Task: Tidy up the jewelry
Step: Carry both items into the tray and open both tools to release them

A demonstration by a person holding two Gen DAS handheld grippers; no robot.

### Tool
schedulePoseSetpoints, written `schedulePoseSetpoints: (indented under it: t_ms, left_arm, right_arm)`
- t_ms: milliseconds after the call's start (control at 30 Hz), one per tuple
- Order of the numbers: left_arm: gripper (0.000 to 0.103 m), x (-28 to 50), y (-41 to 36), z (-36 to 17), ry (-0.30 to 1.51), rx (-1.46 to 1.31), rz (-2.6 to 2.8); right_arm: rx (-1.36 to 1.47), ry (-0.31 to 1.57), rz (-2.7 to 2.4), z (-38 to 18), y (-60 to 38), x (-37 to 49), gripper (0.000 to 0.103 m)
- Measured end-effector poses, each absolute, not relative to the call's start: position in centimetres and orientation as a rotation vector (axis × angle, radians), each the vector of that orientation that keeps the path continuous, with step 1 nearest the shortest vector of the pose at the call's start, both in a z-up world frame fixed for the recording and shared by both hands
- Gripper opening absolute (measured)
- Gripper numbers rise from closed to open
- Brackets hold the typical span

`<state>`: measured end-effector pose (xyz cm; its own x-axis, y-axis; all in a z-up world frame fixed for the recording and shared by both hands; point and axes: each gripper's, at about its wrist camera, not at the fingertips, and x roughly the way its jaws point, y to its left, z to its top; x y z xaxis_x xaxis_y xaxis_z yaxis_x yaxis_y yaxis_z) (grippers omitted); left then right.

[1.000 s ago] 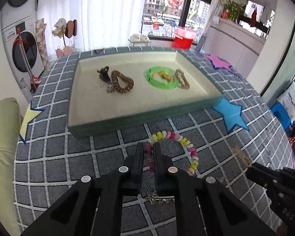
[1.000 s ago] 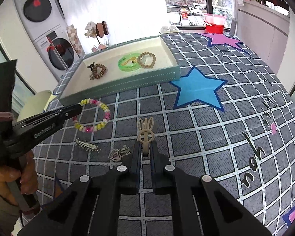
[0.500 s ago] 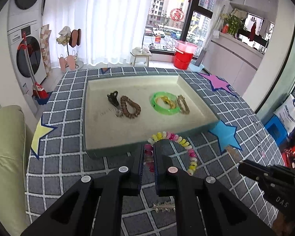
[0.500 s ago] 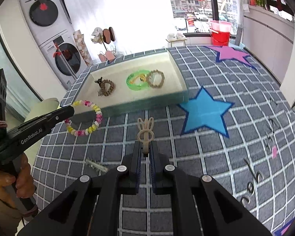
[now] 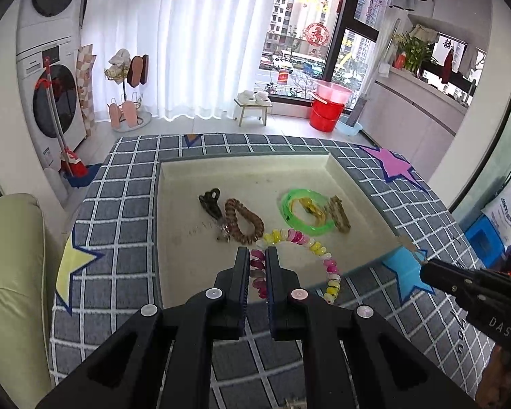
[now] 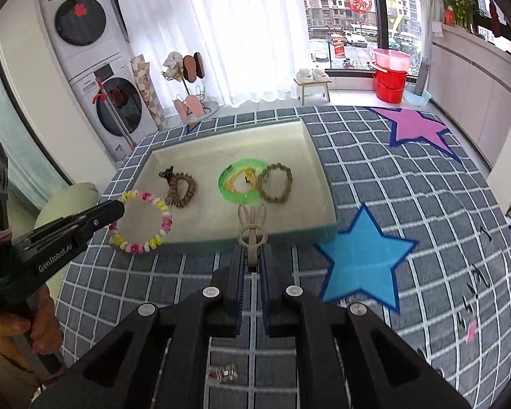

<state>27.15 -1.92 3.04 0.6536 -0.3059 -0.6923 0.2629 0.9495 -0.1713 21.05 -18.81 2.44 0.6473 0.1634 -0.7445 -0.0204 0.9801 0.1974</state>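
Observation:
My left gripper [image 5: 257, 252] is shut on a pink and yellow bead bracelet [image 5: 318, 248] and holds it above the front edge of the cream tray [image 5: 242, 167]. It also shows in the right wrist view [image 6: 119, 206] with the bracelet [image 6: 160, 209] hanging from it. My right gripper [image 6: 252, 252] is shut on a beige rabbit-ear hair clip [image 6: 252, 220], held above the tray's front wall [image 6: 282, 235]. In the tray lie a green bangle [image 5: 305, 209], a brown bead bracelet [image 5: 243, 220], a black clip [image 5: 211, 201] and an olive bracelet [image 6: 276, 182].
The tray stands on a grey checked cloth [image 6: 426, 184] with a blue star [image 6: 364, 255] and a purple star [image 6: 415, 127]. A small silver piece [image 6: 223, 373] lies on the cloth under my right gripper. A pale sofa [image 5: 6, 272] is at the left.
Both grippers have lifted and moved forward toward the tray. The bead bracelet and the rabbit-ear clip have left the cloth and now hang over the tray's front edge.

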Motion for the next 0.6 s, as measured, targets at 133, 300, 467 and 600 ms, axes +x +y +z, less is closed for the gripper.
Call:
schedulePoseSetpoints:
  t_ms: [133, 300, 467, 600]
  left_arm:
    - [0.024, 28.3, -1.7, 2.6, 0.794, -0.061, -0.309]
    - [0.024, 29.9, -1.0, 2.0, 0.796, -0.066, -0.283]
    - [0.024, 31.4, -1.0, 0.8, 0.823, -0.057, -0.270]
    - [0.024, 32.0, -1.6, -0.2, 0.853, -0.035, -0.283]
  right_arm:
    - [0.164, 0.868, 0.117, 2.4, -18.8, 23.2, 0.009]
    - [0.128, 0.891, 0.137, 1.9, -18.3, 26.2, 0.009]
    - [0.144, 0.925, 0.169, 0.9, -17.7, 28.4, 0.009]
    - [0.152, 0.974, 0.208, -0.3, -16.9, 29.7, 0.009]
